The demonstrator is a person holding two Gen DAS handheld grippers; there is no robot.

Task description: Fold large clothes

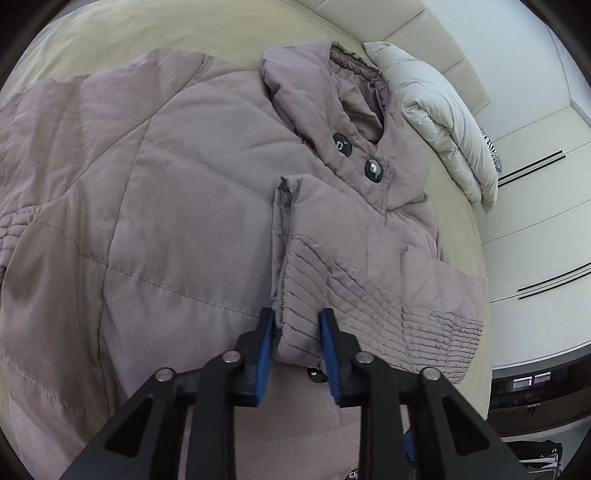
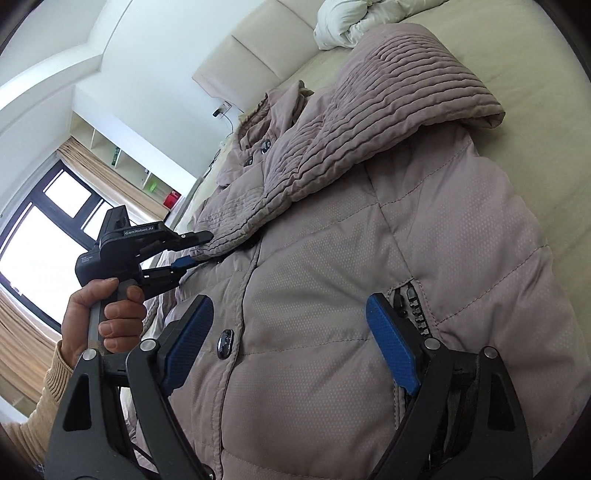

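A mauve quilted jacket (image 1: 155, 192) lies front up on a beige bed (image 1: 110, 33). One sleeve (image 1: 354, 273) is folded across its chest, with its ribbed cuff toward me. My left gripper (image 1: 297, 325) is shut on that cuff. In the right wrist view the same left gripper (image 2: 192, 249) pinches the cuff end of the sleeve (image 2: 369, 110). My right gripper (image 2: 291, 325) is open and empty, hovering just above the jacket's front (image 2: 332, 295), near a dark button (image 2: 225, 343) and a zip pocket (image 2: 410, 302).
A white folded duvet (image 1: 439, 122) lies by the padded headboard (image 2: 258, 48). White wardrobe doors (image 1: 535, 184) stand past the bed edge. A window with curtains (image 2: 44, 229) and open shelves are on the far side.
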